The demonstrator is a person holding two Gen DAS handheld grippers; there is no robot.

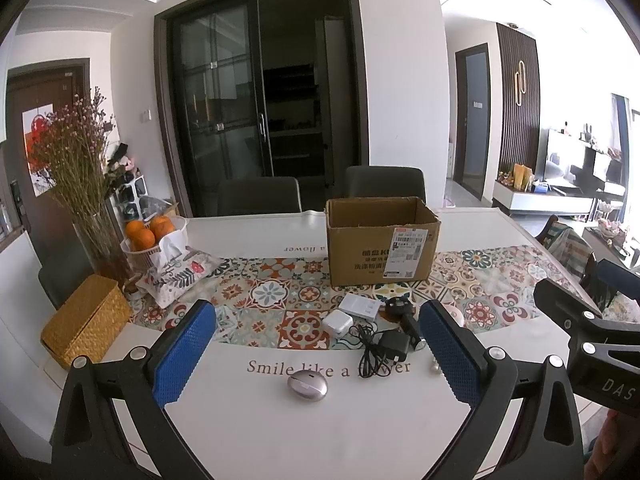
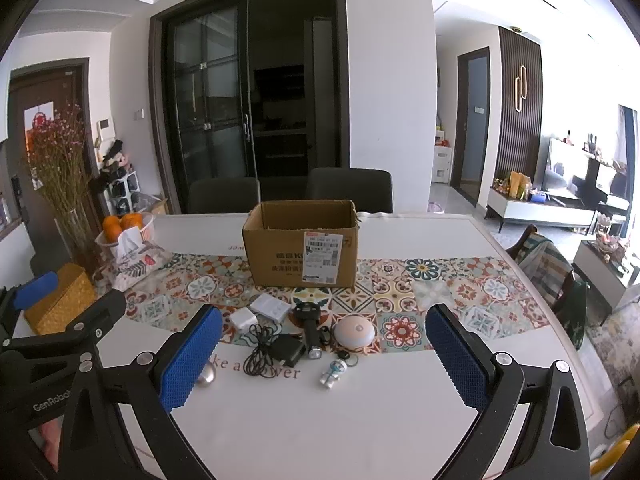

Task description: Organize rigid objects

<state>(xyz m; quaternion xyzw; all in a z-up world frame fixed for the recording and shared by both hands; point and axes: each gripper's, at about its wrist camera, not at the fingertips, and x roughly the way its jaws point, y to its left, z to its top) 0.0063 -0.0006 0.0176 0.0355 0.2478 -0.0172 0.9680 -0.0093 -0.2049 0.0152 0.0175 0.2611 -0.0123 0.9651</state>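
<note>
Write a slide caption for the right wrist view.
Open right gripper faces small gadgets before a cardboard box.

brown cardboard box (image 2: 300, 254) on a floral-tiled runner (image 2: 432, 280); white table (image 2: 320, 420); blue dimpled pads (image 1: 184, 354); silver mouse (image 1: 307, 385); orange fruit (image 1: 146, 232); yellow woven basket (image 1: 86, 320).

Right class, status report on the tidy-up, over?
Both hand-held grippers open, empty: left, right. Cardboard box open, gadgets loose in front. Nothing in the way.
</note>
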